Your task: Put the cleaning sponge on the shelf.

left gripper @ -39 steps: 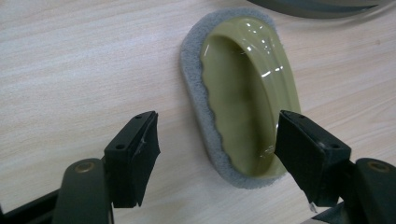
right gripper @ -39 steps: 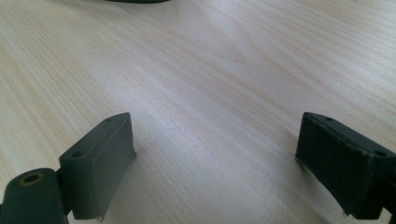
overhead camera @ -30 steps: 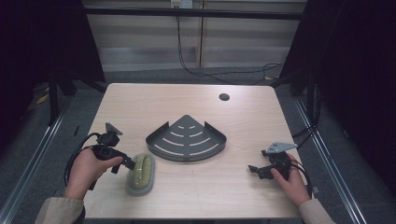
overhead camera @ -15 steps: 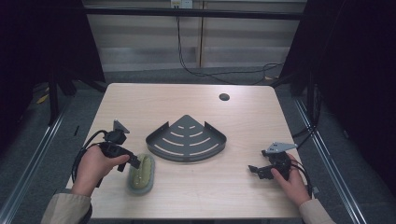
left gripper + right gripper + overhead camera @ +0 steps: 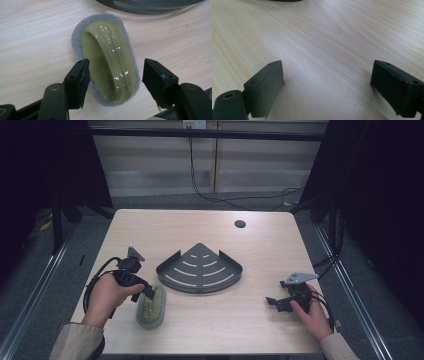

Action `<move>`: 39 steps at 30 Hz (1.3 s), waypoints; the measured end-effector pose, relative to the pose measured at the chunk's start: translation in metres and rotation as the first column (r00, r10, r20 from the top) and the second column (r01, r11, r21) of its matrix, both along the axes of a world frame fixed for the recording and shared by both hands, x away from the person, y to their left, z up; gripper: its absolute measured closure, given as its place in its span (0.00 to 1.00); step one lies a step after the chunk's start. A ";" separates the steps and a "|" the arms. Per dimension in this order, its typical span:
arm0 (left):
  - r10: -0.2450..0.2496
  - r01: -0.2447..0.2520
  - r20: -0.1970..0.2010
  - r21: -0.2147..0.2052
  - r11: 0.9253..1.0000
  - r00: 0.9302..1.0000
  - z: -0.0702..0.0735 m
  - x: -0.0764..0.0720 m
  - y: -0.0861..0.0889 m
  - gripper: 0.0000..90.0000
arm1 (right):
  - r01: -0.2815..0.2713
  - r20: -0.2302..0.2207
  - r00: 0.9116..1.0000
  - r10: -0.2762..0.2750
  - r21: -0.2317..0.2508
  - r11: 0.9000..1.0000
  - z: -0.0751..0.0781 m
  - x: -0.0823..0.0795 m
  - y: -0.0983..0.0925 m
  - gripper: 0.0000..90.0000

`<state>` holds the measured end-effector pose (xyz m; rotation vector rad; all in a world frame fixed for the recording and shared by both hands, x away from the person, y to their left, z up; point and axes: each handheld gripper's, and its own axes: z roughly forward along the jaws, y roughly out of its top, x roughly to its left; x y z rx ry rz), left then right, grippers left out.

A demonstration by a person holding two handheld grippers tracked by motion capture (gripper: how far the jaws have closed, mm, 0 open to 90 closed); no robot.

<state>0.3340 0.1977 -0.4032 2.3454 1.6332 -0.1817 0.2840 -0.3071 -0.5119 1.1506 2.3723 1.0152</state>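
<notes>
An olive-green scrubber with a glossy arched handle and a grey pad base (image 5: pixel 108 62) lies flat on the wooden table (image 5: pixel 200 227), at front left in the high view (image 5: pixel 151 306). My left gripper (image 5: pixel 115 77) hovers over it, open, one jaw on each side of its near end, not touching it; the high view has that gripper (image 5: pixel 148 293) over the scrubber's left edge. A dark grey fan-shaped corner rack (image 5: pixel 200 268) sits mid-table, its rim (image 5: pixel 150 6) just beyond the scrubber. My right gripper (image 5: pixel 327 87) is open above bare wood, at the front right (image 5: pixel 274 303).
A round dark cable hole (image 5: pixel 240 224) is near the table's back right. Black cables run down the wall behind the table. Metal rails line the floor on both sides. Bare wood lies between the rack and the right gripper.
My left gripper has swung right and forward from beside the scrubber to over it. The right gripper has stayed put.
</notes>
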 end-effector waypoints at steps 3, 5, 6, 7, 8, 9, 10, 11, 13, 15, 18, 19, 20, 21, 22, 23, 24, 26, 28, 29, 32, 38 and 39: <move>0.003 -0.003 -0.003 -0.004 1.000 1.000 -0.001 0.000 -0.003 0.43 | 0.000 0.000 1.000 0.000 0.000 1.000 0.000 0.000 0.000 0.12; 0.001 -0.001 -0.007 -0.004 1.000 1.000 -0.001 0.000 -0.003 0.43 | 0.000 0.000 1.000 0.000 0.000 1.000 0.000 0.000 0.000 0.12; 0.001 -0.001 -0.011 0.003 1.000 1.000 -0.003 0.001 -0.004 0.44 | 0.000 0.000 1.000 0.000 0.000 1.000 0.000 0.000 0.000 0.12; 0.006 -0.006 -0.012 0.007 1.000 1.000 -0.004 0.001 -0.005 0.44 | 0.001 -0.001 1.000 -0.001 0.001 1.000 0.000 0.000 0.000 0.12; 0.002 -0.002 -0.016 0.012 1.000 1.000 -0.005 0.001 -0.005 0.45 | 0.000 0.000 1.000 0.000 0.000 1.000 0.000 0.000 0.000 0.12; 0.002 -0.002 -0.016 0.012 1.000 1.000 -0.005 0.001 -0.005 0.46 | 0.000 0.000 1.000 0.000 0.000 1.000 0.000 0.000 0.000 0.12; 0.000 0.000 -0.016 0.020 1.000 1.000 -0.006 0.001 -0.005 0.47 | 0.000 0.000 1.000 0.000 0.000 1.000 0.000 0.000 0.000 0.12; 0.007 -0.007 -0.020 0.017 1.000 1.000 -0.009 0.001 -0.006 0.48 | 0.000 0.000 1.000 0.000 0.000 1.000 0.000 0.000 0.000 0.12; 0.012 -0.012 -0.023 0.018 1.000 1.000 -0.011 0.001 -0.007 0.51 | 0.000 0.000 1.000 0.000 0.000 1.000 0.000 0.000 0.000 0.12; 0.014 -0.013 -0.024 0.028 1.000 1.000 -0.013 0.002 -0.008 0.53 | 0.000 0.000 1.000 0.000 0.000 1.000 0.000 0.000 0.000 0.12; 0.017 -0.016 -0.023 0.041 0.999 1.000 -0.014 0.002 -0.008 0.56 | 0.000 0.000 1.000 0.000 0.000 1.000 0.000 0.000 0.000 0.12; 0.016 -0.015 -0.024 0.045 0.999 1.000 -0.016 0.002 -0.009 0.59 | 0.000 0.000 1.000 0.000 0.000 1.000 0.000 0.000 0.000 0.12; 0.016 -0.015 -0.024 0.045 0.999 1.000 -0.016 0.002 -0.009 0.60 | 0.000 0.000 1.000 0.000 0.000 1.000 0.000 0.000 0.000 0.12; 0.004 -0.003 -0.023 0.044 0.999 1.000 -0.017 0.002 -0.009 0.61 | 0.000 0.000 1.000 0.000 0.000 1.000 0.000 0.000 0.000 0.12; 0.004 -0.003 -0.023 0.044 0.999 1.000 -0.017 0.002 -0.009 0.62 | 0.000 0.000 1.000 0.000 0.000 1.000 0.000 0.000 0.000 0.12; 0.015 -0.014 -0.022 0.043 0.999 1.000 -0.018 0.002 -0.010 0.63 | 0.000 0.000 1.000 0.000 0.000 1.000 0.000 0.000 0.000 0.12; 0.014 -0.013 -0.028 0.036 0.999 0.999 -0.018 0.001 -0.010 0.65 | 0.000 0.000 1.000 0.000 0.000 1.000 0.000 0.000 0.000 0.12; 0.008 -0.007 -0.031 0.037 0.999 0.999 -0.018 0.001 -0.011 0.71 | 0.000 0.000 1.000 0.000 0.000 1.000 0.000 0.000 0.000 0.12; 0.002 0.000 -0.030 0.048 0.999 1.000 -0.018 0.001 -0.012 0.73 | 0.001 -0.001 1.000 -0.001 0.001 1.000 0.000 0.000 0.000 0.12; -0.005 0.007 -0.030 0.051 0.999 1.000 -0.017 0.001 -0.012 0.75 | 0.001 -0.001 1.000 -0.001 0.001 1.000 0.000 0.000 0.000 0.12; -0.020 0.022 -0.022 0.068 0.997 1.000 -0.016 0.001 -0.013 0.80 | 0.000 0.000 1.000 0.000 0.000 1.000 0.000 0.000 0.000 0.12; -0.050 0.049 0.002 0.090 0.995 0.999 -0.013 0.002 -0.008 0.80 | 0.000 0.000 1.000 0.000 0.000 1.000 0.000 0.000 0.000 0.12; -0.062 0.062 0.004 0.094 0.994 0.998 -0.011 0.002 -0.006 0.80 | 0.001 -0.001 1.000 -0.001 0.001 1.000 0.000 0.000 0.000 0.12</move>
